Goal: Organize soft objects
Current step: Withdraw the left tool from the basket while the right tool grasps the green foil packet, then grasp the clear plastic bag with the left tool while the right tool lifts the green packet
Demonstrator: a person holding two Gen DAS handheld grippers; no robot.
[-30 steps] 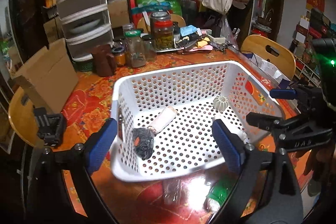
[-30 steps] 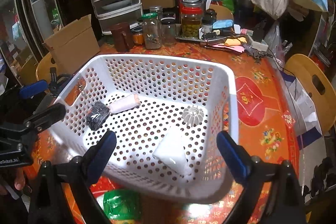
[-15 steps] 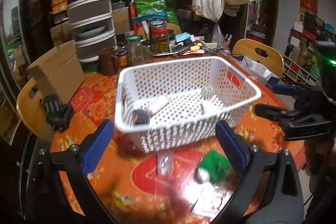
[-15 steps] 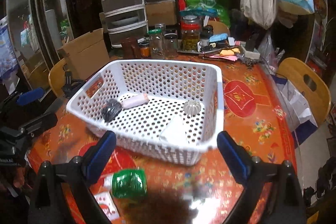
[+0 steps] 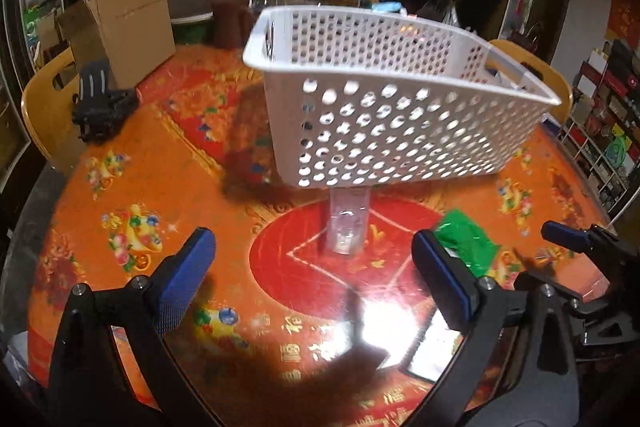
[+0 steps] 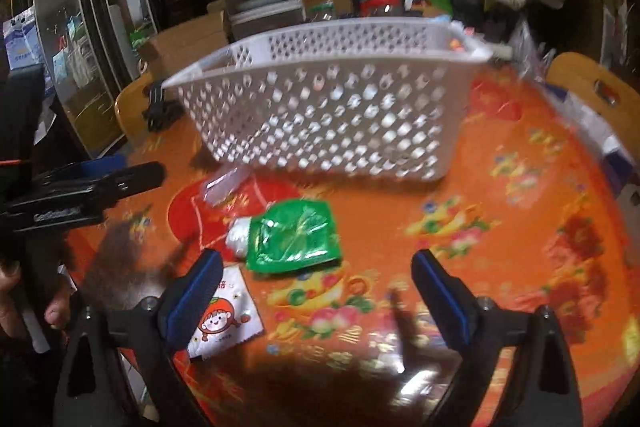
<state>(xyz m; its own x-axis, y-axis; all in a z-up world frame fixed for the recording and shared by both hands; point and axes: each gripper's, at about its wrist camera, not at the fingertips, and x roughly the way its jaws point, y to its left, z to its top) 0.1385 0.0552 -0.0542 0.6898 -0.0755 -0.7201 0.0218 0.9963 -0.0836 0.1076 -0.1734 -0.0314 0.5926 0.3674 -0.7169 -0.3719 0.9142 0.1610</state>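
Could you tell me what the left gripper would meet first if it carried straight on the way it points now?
Probably the clear plastic packet on the orange patterned tabletop, centred ahead of the open left gripper; depth is uncertain.

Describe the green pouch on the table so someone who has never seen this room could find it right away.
Start at the white perforated basket on the orange patterned table. Just in front of it, toward the camera, lies the green pouch, flat on the tabletop. It is shiny green foil with a silvery cap at one end, unlike the clear plastic bag and the white cartoon sachet beside it.
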